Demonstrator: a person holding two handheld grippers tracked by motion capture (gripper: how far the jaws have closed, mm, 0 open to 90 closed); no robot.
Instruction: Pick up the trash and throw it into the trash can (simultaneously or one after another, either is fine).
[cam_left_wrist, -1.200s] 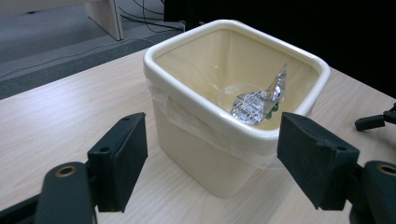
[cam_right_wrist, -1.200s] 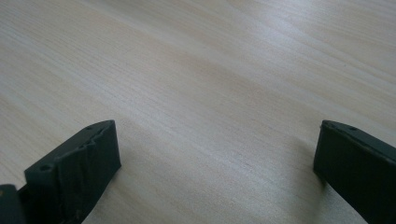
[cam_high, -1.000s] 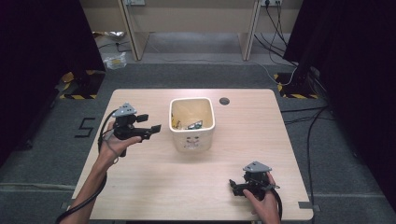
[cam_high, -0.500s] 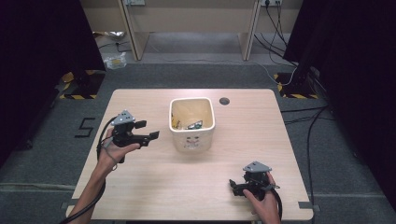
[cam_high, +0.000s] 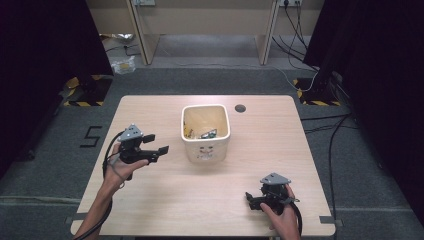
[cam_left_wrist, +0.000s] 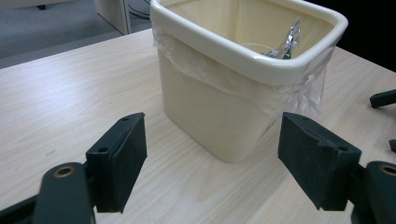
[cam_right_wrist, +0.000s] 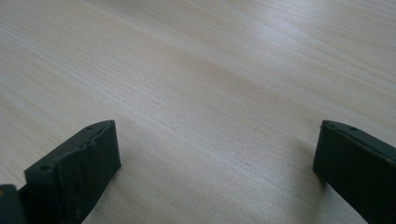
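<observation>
Our left gripper (cam_high: 156, 144) has come down and toward us since a second ago; before, it was up beside the top of the bin, and now it sits lower, near the left edge of the table (cam_high: 150, 200). Our right gripper (cam_high: 252, 199) has stayed put near the front right corner.

We see a cream bin (cam_high: 205, 145) standing in the middle of the table. It has a thin clear bag (cam_left_wrist: 299, 95) tucked inside, with the bag's edge hanging over the rim. In the bin lie some small bits of trash (cam_high: 206, 134), shiny and crumpled. We cannot tell just what they are.

The bin is to the right of our left gripper, near it but not touching. In the left gripper view, the bin stands right ahead between the two black jaws, a bit farther off. The jaws are wide apart and hold nothing.

The bin stands upright with its mouth facing up. Its tall side goes straight up from the table. Its top is wider than its bottom.

Our right gripper is well apart from the bin. Its jaws are wide apart too, with just bare wood between them.
</observation>
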